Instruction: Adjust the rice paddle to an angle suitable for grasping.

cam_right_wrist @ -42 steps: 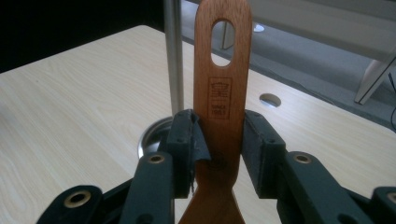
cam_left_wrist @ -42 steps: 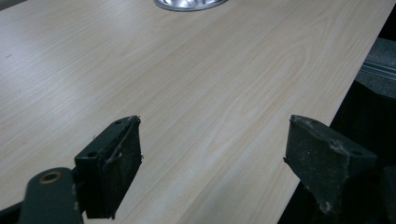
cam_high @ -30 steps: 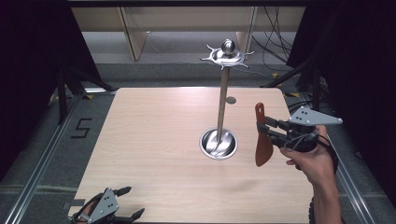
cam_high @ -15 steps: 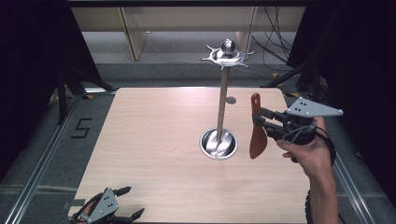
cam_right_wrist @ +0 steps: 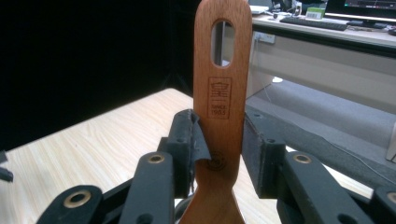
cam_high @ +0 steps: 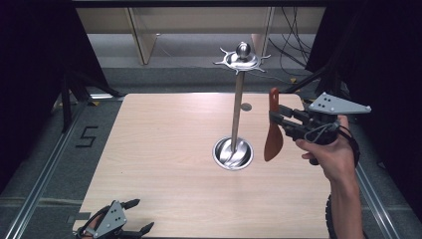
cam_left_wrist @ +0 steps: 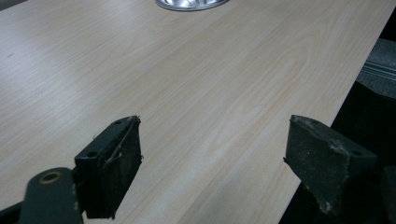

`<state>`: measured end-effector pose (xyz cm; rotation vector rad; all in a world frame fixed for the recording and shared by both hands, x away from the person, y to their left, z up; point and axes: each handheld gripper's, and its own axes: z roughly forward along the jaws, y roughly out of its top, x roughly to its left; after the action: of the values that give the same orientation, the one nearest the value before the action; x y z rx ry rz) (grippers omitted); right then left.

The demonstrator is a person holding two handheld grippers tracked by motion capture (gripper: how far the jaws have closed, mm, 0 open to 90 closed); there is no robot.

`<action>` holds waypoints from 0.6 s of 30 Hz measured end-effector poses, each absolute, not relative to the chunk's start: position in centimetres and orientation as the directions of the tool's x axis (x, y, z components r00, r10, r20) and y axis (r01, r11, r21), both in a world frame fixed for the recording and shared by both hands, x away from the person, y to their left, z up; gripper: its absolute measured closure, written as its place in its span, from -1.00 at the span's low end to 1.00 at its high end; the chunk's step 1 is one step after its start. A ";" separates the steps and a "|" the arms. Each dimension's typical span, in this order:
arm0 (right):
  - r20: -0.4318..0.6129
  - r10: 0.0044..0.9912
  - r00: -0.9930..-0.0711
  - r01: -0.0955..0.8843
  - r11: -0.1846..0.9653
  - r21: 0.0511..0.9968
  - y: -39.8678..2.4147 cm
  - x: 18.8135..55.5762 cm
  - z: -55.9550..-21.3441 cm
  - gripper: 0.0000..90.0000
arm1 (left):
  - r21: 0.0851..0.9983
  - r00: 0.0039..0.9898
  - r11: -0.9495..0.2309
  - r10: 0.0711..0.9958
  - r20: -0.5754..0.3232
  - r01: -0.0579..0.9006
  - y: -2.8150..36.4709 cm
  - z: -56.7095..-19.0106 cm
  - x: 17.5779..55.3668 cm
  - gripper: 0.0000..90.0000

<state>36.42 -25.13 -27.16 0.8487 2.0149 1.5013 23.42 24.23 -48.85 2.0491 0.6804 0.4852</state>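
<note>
My right gripper (cam_high: 278,119) is shut on a reddish-brown wooden spatula (cam_high: 273,128) and holds it upright above the table's right side, blade down. In the right gripper view the spatula's handle (cam_right_wrist: 219,70) rises between the two pads, its hanging slot at the top. A metal utensil stand (cam_high: 238,99) with a round base (cam_high: 232,153) and a hooked top ring (cam_high: 242,59) stands left of the spatula, apart from it. My left gripper (cam_high: 134,219) rests open at the table's near left corner; nothing lies between its pads (cam_left_wrist: 114,158).
The light wooden table (cam_high: 169,144) lies bare around the stand. A small round mark (cam_high: 246,106) sits behind the pole. Shelving and cables are beyond the far edge; a dark floor with rails borders both sides.
My right gripper has risen and shifted slightly left toward the stand's pole, bringing the spatula more upright. The left gripper has stayed where it was.
</note>
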 end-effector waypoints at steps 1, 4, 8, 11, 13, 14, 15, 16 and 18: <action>-0.006 0.721 -0.693 0.197 0.197 0.960 -25.1 36.5 -27.0 0.49 | 0.852 0.773 -0.444 0.630 0.077 0.277 24.2 -48.9 23.4 -0.60; -0.018 0.721 -0.693 0.179 0.196 0.964 -25.0 36.8 -26.5 0.49 | 0.853 0.767 -0.440 0.637 0.077 0.280 24.2 -48.9 23.4 -0.60; -0.011 0.730 -0.684 0.184 0.187 0.965 -24.6 36.9 -25.7 0.49 | 0.853 0.773 -0.449 0.628 0.088 0.268 24.2 -48.9 23.4 -0.60; -0.016 0.730 -0.683 0.179 0.188 0.966 -24.6 37.1 -25.0 0.49 | 0.850 0.774 -0.452 0.627 0.088 0.269 24.2 -48.9 23.5 -0.60; -0.017 0.736 -0.677 0.174 0.182 0.968 -24.5 37.2 -24.6 0.49 | 0.851 0.773 -0.453 0.628 0.092 0.267 24.2 -48.8 23.5 -0.60; -0.015 0.738 -0.675 0.177 0.182 0.967 -24.4 37.3 -24.3 0.49 | 0.852 0.773 -0.450 0.628 0.089 0.267 24.2 -48.8 23.5 -0.60; -0.014 0.735 -0.678 0.176 0.181 0.968 -24.4 37.4 -24.2 0.49 | 0.853 0.773 -0.449 0.628 0.088 0.268 24.2 -48.9 23.4 -0.60; -0.014 0.735 -0.678 0.176 0.181 0.968 -24.4 37.4 -24.2 0.49 | 0.853 0.773 -0.449 0.628 0.088 0.268 24.2 -48.9 23.4 -0.60; -0.022 0.732 -0.681 0.172 0.189 0.967 -24.3 37.5 -23.9 0.49 | 0.851 0.773 -0.453 0.627 0.093 0.266 24.2 -48.8 23.5 -0.60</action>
<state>37.51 -24.31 -23.89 0.8442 1.9821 1.5129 23.46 24.24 -48.84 2.0500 0.6673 0.4991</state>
